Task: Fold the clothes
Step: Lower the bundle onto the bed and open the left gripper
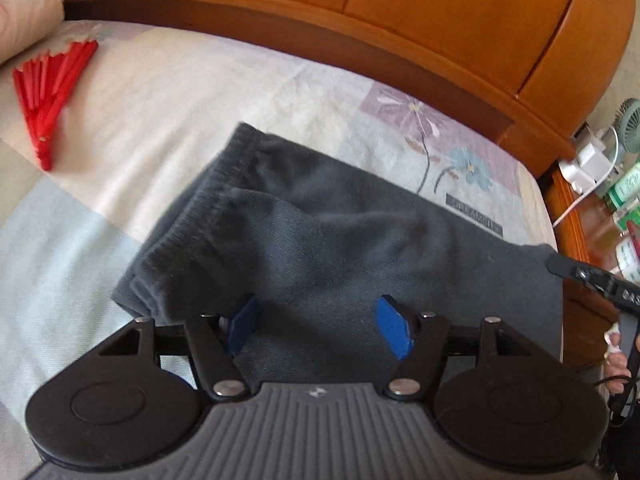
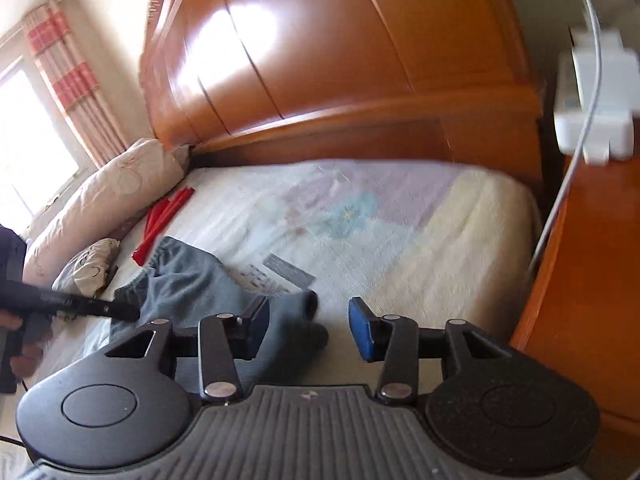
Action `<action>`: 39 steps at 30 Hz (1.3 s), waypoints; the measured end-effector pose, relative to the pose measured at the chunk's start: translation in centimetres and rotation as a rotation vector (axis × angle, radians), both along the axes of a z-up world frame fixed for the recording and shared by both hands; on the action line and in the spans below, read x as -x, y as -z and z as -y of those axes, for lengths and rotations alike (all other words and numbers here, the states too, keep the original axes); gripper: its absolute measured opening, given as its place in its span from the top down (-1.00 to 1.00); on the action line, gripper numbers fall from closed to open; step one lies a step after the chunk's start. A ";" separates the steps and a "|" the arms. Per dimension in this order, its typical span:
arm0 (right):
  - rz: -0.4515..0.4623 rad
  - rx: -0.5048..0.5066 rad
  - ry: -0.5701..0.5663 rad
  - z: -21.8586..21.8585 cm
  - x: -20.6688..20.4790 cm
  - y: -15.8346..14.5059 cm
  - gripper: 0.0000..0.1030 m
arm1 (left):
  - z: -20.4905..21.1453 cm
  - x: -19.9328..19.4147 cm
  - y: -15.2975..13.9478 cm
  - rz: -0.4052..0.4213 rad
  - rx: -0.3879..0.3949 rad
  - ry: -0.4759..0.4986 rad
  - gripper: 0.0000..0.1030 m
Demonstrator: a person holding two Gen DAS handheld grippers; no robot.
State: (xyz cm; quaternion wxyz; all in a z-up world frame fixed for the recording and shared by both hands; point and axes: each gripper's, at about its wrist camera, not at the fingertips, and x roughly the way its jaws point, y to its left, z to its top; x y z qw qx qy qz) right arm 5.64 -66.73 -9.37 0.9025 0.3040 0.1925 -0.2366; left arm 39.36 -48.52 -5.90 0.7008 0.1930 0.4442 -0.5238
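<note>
Hovering my left gripper (image 1: pixel 316 326) and right gripper (image 2: pixel 308 330), both spread and empty, just over the dark grey sweatpants (image 1: pixel 320 232) beneath them; pinching one layer could drag the fold crooked.

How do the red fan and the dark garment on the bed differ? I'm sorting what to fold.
The red fan is bright, made of stiff slats and partly spread; the dark garment is grey-blue, soft and rumpled. The fan is far smaller and lies near the pillow, while the garment lies just ahead of both open grippers. Both rest on the bedsheet.
</note>
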 end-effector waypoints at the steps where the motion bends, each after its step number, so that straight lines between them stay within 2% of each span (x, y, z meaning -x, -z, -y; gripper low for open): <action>1: 0.016 0.027 -0.034 -0.7 -0.2 -0.7 -0.14 | -0.2 0.1 -0.3 0.013 0.023 0.007 -0.34; 2: 0.032 0.054 -0.069 -1.4 -0.4 -1.3 -0.25 | -0.3 0.2 -0.2 0.016 0.034 0.010 -0.37; 7: -0.082 0.162 -0.257 -5.2 -3.8 -0.8 -0.46 | -1.7 0.5 1.2 0.045 0.006 -0.005 -0.41; 9: -0.150 0.211 -0.267 -6.0 -4.1 0.5 -0.48 | -2.4 0.6 1.8 0.059 -0.013 -0.014 -0.41; 10: -0.156 0.239 -0.278 -6.4 -4.0 0.8 -0.50 | -2.8 0.7 2.2 0.066 -0.022 -0.019 -0.41; 12: -0.158 0.256 -0.293 -6.8 -4.0 0.9 -0.71 | -2.7 0.8 1.5 0.063 -0.036 -0.029 -0.38; 14: -0.156 0.252 -0.297 -7.1 -4.4 1.0 -0.86 | -1.8 1.4 0.2 0.081 -0.008 0.001 -0.36; 17: -0.170 0.267 -0.288 -7.8 -5.0 1.2 -1.00 | 0.3 2.7 -0.8 0.035 0.081 0.081 -0.43; 19: -0.175 0.274 -0.277 -8.0 -5.2 1.2 -1.00 | 2.0 3.5 -0.4 -0.035 0.113 0.127 -0.47; 21: -0.175 0.275 -0.268 -8.1 -5.1 1.3 -1.00 | 3.4 4.0 0.5 -0.065 0.119 0.148 -0.48; 24: -0.173 0.271 -0.279 -8.0 -5.0 1.3 -1.00 | 4.9 3.7 2.2 -0.037 0.047 0.083 -0.46; 26: -0.172 0.265 -0.283 -7.9 -4.8 1.2 -1.00 | 4.9 3.1 1.7 -0.049 0.047 0.066 -0.47; 28: -0.159 0.253 -0.281 -7.8 -4.6 1.3 -1.00 | 4.6 2.5 0.7 -0.015 0.047 0.031 -0.47; 32: -0.154 0.249 -0.265 -7.9 -4.6 1.3 -1.00 | 4.5 1.3 -0.7 -0.048 0.139 0.019 -0.51; 34: -0.158 0.249 -0.263 -7.9 -4.7 1.2 -1.00 | 5.3 0.3 -0.1 -0.046 0.149 -0.011 -0.54; 36: -0.141 0.231 -0.263 -7.6 -4.2 0.6 -1.00 | 6.5 -0.8 1.5 -0.010 0.059 -0.090 -0.47; 39: -0.070 0.239 -0.245 -7.0 -2.8 -1.1 -1.00 | 6.0 -0.8 1.5 -0.025 0.081 -0.104 -0.48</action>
